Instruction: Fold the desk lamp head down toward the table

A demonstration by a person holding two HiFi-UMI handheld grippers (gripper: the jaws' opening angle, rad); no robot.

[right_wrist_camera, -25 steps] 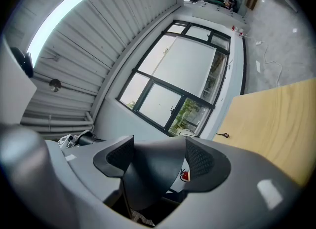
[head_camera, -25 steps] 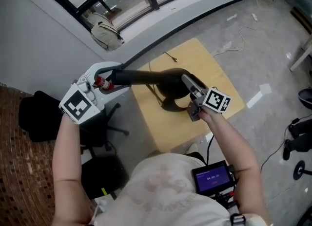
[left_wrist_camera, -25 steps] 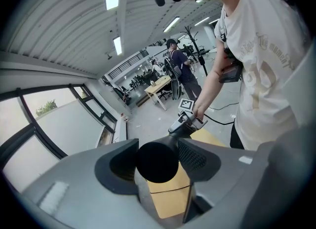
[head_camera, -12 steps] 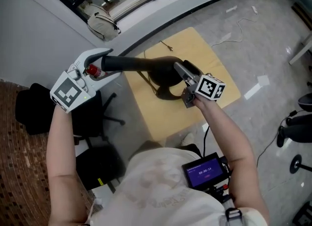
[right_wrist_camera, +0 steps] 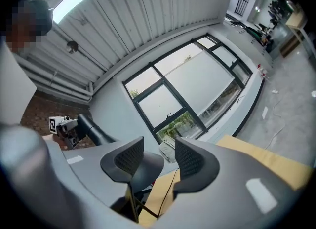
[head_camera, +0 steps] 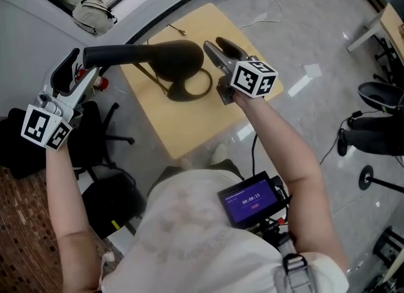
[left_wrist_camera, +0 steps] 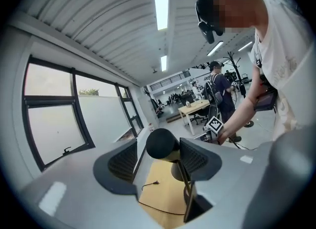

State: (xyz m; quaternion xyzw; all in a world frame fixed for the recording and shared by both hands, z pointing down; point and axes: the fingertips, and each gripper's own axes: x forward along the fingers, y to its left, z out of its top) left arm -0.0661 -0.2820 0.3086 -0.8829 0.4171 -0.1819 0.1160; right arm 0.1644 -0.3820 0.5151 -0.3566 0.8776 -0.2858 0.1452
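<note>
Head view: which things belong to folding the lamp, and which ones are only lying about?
For the job:
- lamp
- table under it

Just lying about:
- bag by the window
- black chair beside the table

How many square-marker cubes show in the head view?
2. One marker cube on the left gripper, at picture left; a second marker cube on the right gripper, beside the desk lamp. None seems hidden.
</note>
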